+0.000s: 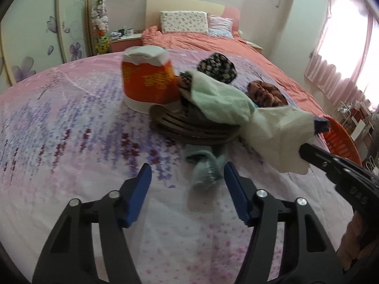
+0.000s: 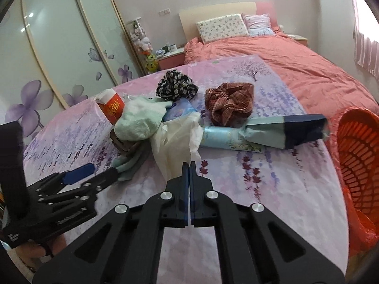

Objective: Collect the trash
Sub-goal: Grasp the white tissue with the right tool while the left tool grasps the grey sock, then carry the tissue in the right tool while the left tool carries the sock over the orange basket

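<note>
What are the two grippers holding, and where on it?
The right gripper pinches the cream plastic bag at its near edge. The left gripper holds nothing.

basket (image 2: 355,156) right of bed (image 2: 296,184)

On the bed (image 2: 296,189) lie two bunched patterned cloths, one black floral cloth (image 2: 176,87) and one brown striped cloth (image 2: 228,103). There are also one red carton (image 2: 113,108), one pale green towel (image 2: 139,118), one cream plastic bag (image 2: 175,139), one long blue packet (image 2: 265,135) and one orange basket (image 2: 355,151). Two pillows (image 2: 222,29) rest at the headboard.
</note>
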Action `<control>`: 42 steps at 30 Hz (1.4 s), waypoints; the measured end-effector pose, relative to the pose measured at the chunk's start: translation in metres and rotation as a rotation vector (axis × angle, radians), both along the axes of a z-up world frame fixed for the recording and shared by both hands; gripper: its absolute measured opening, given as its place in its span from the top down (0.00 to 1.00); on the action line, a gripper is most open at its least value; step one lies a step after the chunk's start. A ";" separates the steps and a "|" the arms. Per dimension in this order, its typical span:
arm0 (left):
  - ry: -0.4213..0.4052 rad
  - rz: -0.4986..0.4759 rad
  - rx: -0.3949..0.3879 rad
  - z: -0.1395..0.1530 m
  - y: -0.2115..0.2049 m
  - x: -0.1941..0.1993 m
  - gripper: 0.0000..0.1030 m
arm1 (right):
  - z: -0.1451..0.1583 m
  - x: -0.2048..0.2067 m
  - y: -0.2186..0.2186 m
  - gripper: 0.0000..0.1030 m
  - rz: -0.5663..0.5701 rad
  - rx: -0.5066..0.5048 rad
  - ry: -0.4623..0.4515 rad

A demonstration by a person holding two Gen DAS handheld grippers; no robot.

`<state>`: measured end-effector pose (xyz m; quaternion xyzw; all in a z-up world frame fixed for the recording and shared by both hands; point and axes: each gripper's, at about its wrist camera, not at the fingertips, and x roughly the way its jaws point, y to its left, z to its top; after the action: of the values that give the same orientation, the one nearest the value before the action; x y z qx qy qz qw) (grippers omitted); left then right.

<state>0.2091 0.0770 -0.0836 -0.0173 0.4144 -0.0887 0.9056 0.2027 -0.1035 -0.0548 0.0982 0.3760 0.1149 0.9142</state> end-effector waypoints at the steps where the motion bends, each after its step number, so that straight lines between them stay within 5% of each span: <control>1: 0.002 -0.004 0.004 -0.001 -0.002 0.001 0.43 | 0.001 -0.003 -0.002 0.99 -0.010 0.000 -0.005; 5: 0.021 -0.008 0.026 -0.007 -0.010 0.010 0.50 | 0.002 -0.009 -0.010 0.99 -0.028 0.013 -0.007; 13: 0.013 -0.045 0.013 -0.008 -0.017 0.019 0.87 | 0.005 -0.014 -0.011 0.99 -0.039 0.028 -0.017; 29: -0.089 -0.023 -0.047 0.052 0.014 -0.021 0.89 | 0.039 -0.027 -0.002 0.99 -0.020 0.039 -0.104; 42: -0.190 -0.062 -0.067 0.107 -0.010 -0.039 0.89 | 0.068 -0.043 -0.022 0.99 -0.062 0.032 -0.187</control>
<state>0.1704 0.0667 0.0232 -0.0261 0.3239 -0.1316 0.9365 0.1594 -0.1255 0.0132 0.1134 0.2840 0.1013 0.9467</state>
